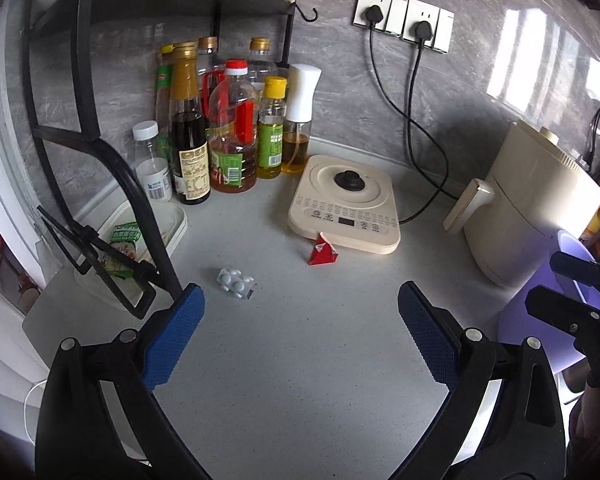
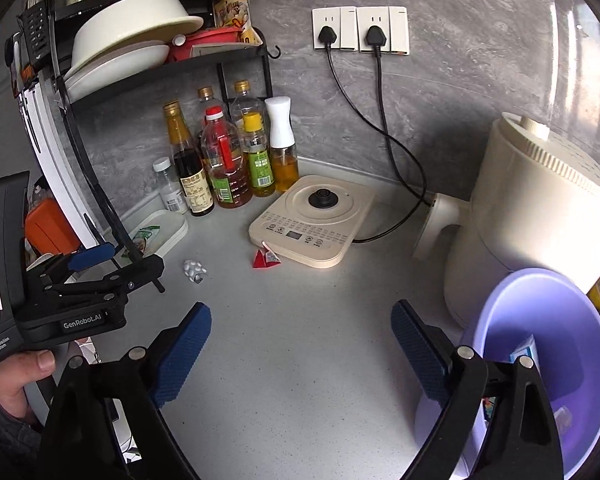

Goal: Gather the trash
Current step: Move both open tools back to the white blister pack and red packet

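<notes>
You are holding both tongs, left tongs (image 1: pixel 300 320) and right tongs (image 2: pixel 300 344), spread and empty, while a few scraps are already sitting in the purple basin (image 2: pixel 580 320) and the blister pack (image 1: pixel 236 283) and red wrapper (image 1: pixel 322 252) are still lying on the worktop (image 1: pixel 300 360) beside the kettle base (image 1: pixel 346 204).

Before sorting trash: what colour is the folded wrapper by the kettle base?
Red wrapper, clearest from the left wrist.
</notes>
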### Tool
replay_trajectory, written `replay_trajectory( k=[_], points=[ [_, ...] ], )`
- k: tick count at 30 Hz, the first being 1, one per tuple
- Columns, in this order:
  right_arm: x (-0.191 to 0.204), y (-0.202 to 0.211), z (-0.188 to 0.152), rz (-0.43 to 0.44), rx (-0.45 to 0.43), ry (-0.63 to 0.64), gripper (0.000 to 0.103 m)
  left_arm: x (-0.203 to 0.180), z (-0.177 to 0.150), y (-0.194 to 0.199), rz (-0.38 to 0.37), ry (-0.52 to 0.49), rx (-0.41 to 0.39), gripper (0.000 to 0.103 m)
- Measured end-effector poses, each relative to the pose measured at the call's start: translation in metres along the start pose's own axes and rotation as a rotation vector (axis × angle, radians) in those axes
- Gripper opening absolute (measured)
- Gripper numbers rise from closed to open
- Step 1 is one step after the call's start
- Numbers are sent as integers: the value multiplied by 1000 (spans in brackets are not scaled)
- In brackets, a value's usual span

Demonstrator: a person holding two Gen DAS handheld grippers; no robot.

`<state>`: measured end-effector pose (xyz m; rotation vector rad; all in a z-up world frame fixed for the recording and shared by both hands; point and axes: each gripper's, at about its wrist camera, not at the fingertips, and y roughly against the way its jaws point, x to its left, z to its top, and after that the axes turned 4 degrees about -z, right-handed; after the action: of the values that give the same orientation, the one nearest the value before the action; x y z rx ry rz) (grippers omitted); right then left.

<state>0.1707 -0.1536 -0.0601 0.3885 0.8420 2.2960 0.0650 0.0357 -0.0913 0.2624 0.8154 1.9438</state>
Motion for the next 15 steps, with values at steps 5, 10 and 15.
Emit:
replay_trajectory(
  k=[5, 10, 15],
  points=[
    [10, -30, 5, 25, 37, 20, 85, 13, -7, -23, 16, 61, 74, 81],
    [13, -61, 10, 40, 73, 42, 77, 20, -10, -52, 44, 123, 113, 78],
    [11, -95, 13, 58, 119, 48, 68, 18, -9, -87, 64, 168, 160, 78]
  ],
)
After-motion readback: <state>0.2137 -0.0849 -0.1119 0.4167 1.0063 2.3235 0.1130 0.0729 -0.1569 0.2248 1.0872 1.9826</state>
